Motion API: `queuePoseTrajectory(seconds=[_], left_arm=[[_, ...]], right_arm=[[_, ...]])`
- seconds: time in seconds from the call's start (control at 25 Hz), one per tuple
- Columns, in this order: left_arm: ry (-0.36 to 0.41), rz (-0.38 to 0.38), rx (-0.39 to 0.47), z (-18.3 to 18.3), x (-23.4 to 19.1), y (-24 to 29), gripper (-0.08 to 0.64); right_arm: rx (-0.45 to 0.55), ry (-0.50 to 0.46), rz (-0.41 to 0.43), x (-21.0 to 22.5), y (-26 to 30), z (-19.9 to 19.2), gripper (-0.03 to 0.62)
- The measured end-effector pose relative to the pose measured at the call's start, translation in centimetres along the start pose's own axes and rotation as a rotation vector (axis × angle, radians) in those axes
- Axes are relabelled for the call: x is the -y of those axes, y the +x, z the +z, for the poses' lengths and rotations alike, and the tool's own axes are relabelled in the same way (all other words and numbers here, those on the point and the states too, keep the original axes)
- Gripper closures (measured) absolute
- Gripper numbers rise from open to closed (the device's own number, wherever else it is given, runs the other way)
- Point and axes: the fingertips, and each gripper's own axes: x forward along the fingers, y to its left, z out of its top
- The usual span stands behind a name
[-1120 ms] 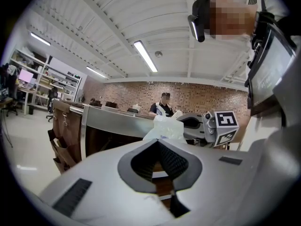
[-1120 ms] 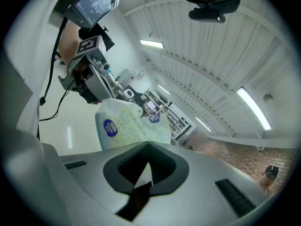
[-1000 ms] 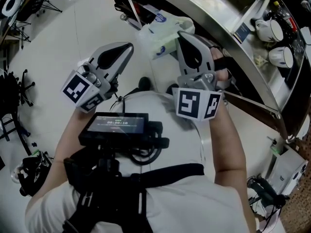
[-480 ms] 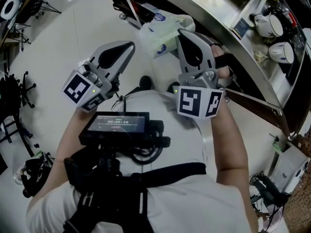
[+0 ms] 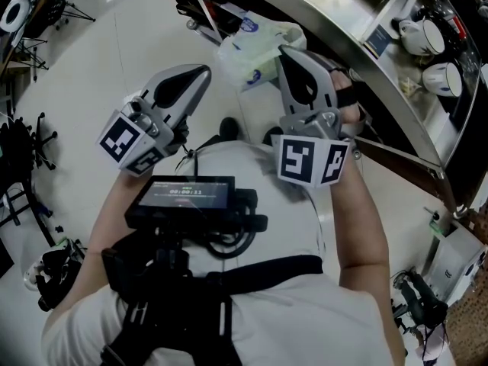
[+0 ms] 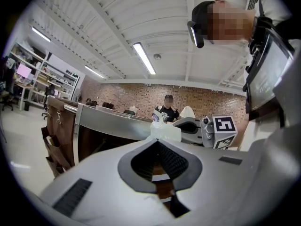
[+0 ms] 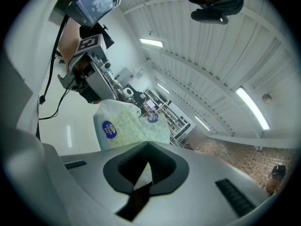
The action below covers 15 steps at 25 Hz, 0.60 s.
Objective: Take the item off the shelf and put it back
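A pale green tissue pack point(image 5: 255, 52) with blue oval labels hangs in the air in front of the curved metal shelf point(image 5: 358, 59). My right gripper point(image 5: 285, 53) is shut on a fold of its wrapper. In the right gripper view the pack point(image 7: 127, 126) fills the space beyond the right gripper point(image 7: 143, 173), with a strip of plastic pinched between the pads. My left gripper point(image 5: 203, 73) is to the left of the pack, apart from it, shut and holding nothing. In the left gripper view the left gripper point(image 6: 159, 142) points level at the pack point(image 6: 165, 130).
White cups point(image 5: 427, 46) stand on the shelf unit at the upper right. A dark wooden cabinet point(image 6: 59, 131) stands under the metal counter. A tripod and cables point(image 5: 30, 14) lie on the pale floor at the left. A person point(image 6: 167, 111) stands far off by the brick wall.
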Motion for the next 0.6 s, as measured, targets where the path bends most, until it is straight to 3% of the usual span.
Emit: queuePoseTrajectory(seconds=[0.6], left_arm=[[-0.003,0.011,-0.012,-0.58,-0.01,-0.18,0.566]], right_arm=[[-0.007,-0.009,0.017,-0.77,0.08,0.04,0.583]])
